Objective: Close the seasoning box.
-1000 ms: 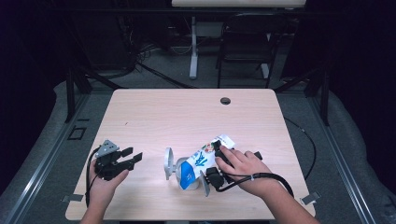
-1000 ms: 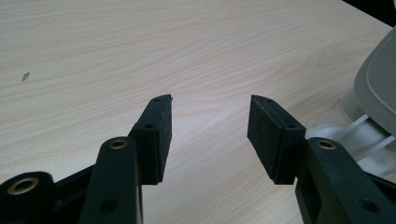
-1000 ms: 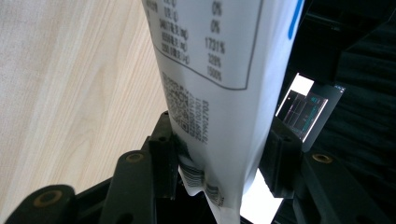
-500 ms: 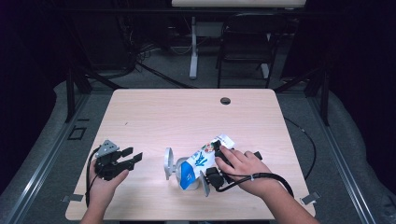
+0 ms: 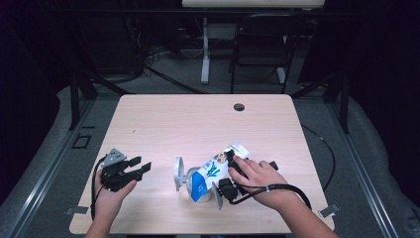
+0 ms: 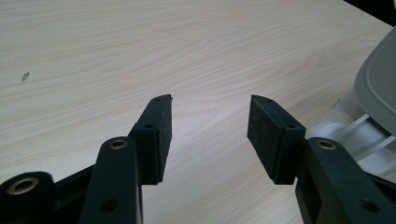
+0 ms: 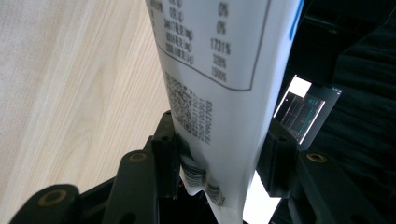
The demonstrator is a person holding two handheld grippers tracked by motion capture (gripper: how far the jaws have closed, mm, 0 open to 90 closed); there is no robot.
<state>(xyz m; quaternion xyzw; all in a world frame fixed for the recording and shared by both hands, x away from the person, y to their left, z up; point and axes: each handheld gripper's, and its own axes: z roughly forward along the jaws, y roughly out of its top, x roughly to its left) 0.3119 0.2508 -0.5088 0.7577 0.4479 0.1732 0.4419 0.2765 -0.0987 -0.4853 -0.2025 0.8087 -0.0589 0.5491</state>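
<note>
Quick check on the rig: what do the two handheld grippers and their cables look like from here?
Both are black. The left gripper carries a grey three-cornered plate on top and trails a black cable; its flat rectangular pads sit on jaws with brass-coloured rivets. The right gripper trails a thicker black cable. Forearms are bare.

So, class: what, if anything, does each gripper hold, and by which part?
The right gripper grips the pouch by its flat printed end. The left gripper is open and holds nothing.
</note>
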